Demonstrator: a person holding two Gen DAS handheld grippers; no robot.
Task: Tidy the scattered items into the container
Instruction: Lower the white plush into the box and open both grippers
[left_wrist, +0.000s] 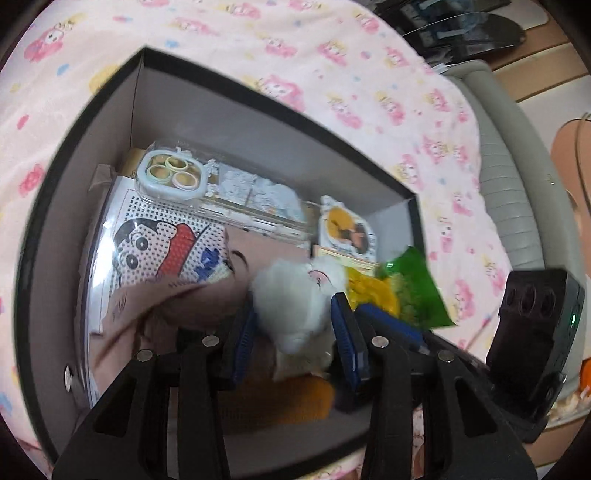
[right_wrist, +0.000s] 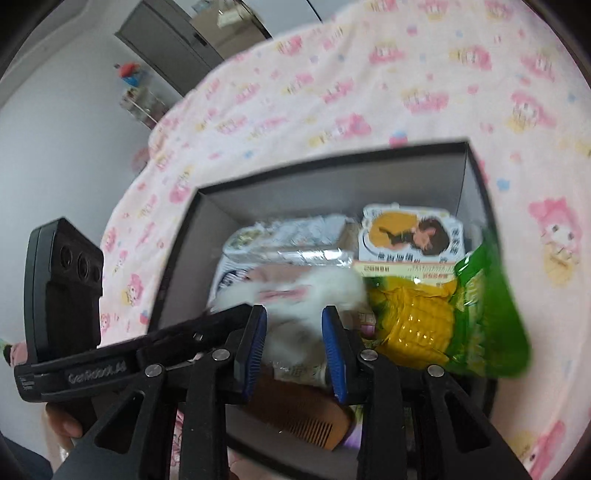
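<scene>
A black box (left_wrist: 258, 96) with grey inner walls (right_wrist: 332, 192) lies on a pink patterned bedsheet (left_wrist: 332, 55). My left gripper (left_wrist: 295, 332) is over the box, its blue pads pressed on a white fluffy toy (left_wrist: 295, 302). My right gripper (right_wrist: 293, 339) is right beside it, and its pads grip the same white fluffy toy (right_wrist: 295, 295). Beige cloth (left_wrist: 166, 295) trails from the toy over a cartoon peg board (left_wrist: 155, 243). Inside the box lie a clear phone case (left_wrist: 173, 173), a yellow sticker card (right_wrist: 410, 232), a yellow corn toy (right_wrist: 413, 325), a green packet (right_wrist: 487, 314) and a wooden comb (right_wrist: 303, 413).
The sheet (right_wrist: 406, 74) surrounds the box on all sides. A grey padded bed edge (left_wrist: 509, 177) and wooden floor lie to the right in the left wrist view. A grey wall, a dark cabinet (right_wrist: 173, 40) and a small shelf (right_wrist: 140, 99) stand behind the bed.
</scene>
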